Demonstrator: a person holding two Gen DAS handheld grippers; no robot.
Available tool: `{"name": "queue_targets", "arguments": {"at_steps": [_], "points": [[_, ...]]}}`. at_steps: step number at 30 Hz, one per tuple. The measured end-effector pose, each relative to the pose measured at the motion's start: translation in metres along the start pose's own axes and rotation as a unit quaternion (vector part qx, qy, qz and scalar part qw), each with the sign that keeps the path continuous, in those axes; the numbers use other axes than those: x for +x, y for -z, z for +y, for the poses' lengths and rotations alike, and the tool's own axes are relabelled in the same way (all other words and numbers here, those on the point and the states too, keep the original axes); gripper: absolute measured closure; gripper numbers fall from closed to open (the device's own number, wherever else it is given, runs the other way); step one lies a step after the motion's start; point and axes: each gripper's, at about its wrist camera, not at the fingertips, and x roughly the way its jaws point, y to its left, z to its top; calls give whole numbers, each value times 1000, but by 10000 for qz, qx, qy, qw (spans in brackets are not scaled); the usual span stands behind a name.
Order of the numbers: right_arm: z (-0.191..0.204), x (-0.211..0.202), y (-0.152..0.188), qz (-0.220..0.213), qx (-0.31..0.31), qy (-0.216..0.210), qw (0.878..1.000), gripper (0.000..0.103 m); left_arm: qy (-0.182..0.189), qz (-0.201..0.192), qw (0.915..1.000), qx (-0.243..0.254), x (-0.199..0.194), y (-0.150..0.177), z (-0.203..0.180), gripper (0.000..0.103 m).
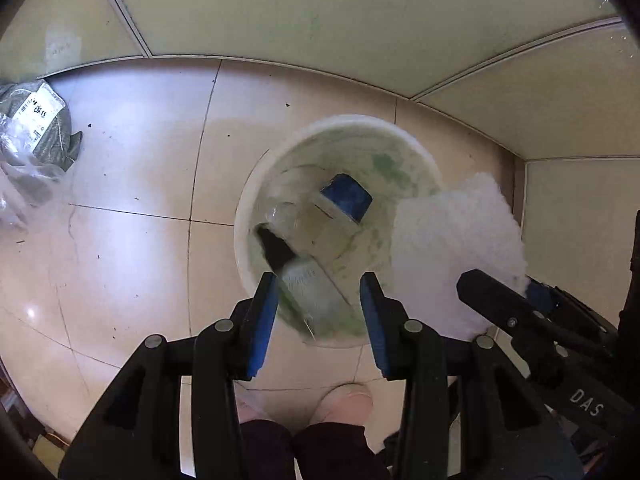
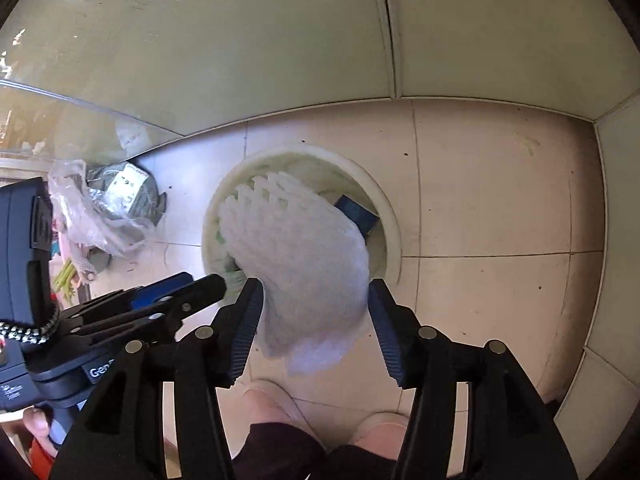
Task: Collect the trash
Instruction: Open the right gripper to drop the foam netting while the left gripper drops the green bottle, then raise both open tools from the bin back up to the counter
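Note:
A white round bin [image 1: 256,208] with a green-stained inside stands on the tiled floor. In it lies a clear container with a blue cap [image 1: 346,196]. My left gripper [image 1: 318,280] hangs over the bin's near rim. A blurred bottle with a black cap [image 1: 304,288] shows between its fingers, and a gap shows beside the right pad. My right gripper [image 2: 316,284] is over the same bin [image 2: 392,232]. A white foam net [image 2: 304,272] sits between its spread fingers, and its lower end is blurred. The foam net [image 1: 452,248] also shows in the left wrist view.
A grey-green labelled package in a clear plastic bag [image 1: 36,128] lies on the floor to the left of the bin, also seen as the package [image 2: 124,192]. Pale cabinet panels [image 1: 360,20] close off the back and right. The person's slippered feet [image 2: 272,400] stand just before the bin.

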Motion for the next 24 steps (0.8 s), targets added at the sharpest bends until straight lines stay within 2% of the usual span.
{"name": "queue_targets", "arguments": {"at_steps": [6,9,12,16,24], "points": [[8,-12,1,-55,-124,55,9999,50,-184,-105,9998,58,-16,0,1,62],[18,-22,2,-58,-122,81,9999,49,-274,-213,9994,83,-40,5,-2,62],[28,-50,4,-114,-182,145,9997,50,-349,-294,9989,117,-71,8,-11,62],[45,-113,3,-330,-153,185,9992,49,-368,-474,9980,174,-131,12,-29,62],[99,-276,-1,-979,-244,120,9948,49,-321,-1016,9933,436,-298,23,-73,62]]}}
